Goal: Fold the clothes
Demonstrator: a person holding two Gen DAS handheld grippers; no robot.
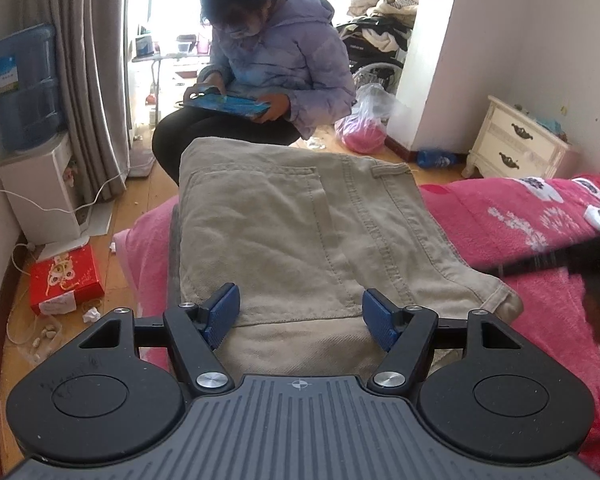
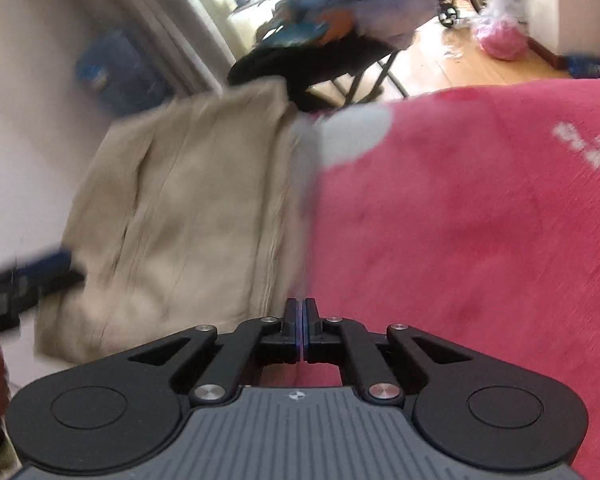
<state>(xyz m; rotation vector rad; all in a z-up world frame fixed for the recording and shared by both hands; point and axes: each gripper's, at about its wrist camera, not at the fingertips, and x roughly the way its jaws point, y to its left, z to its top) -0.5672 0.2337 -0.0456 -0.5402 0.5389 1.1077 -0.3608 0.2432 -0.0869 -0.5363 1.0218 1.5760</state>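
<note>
Khaki trousers (image 1: 300,232) lie folded on the pink blanket (image 1: 520,232), long axis running away from the left gripper (image 1: 300,316), jaws wide over the near edge. Right gripper (image 2: 302,320) pinched shut, seemingly empty, at the trousers' right edge; view blurred.

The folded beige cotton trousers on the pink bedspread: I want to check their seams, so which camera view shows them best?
The left wrist view: the folded beige cotton trousers lie sharp and central there, pocket stitching and belt loop plain. The right wrist view shows them motion-blurred, off to the left, stitching unreadable.
</note>
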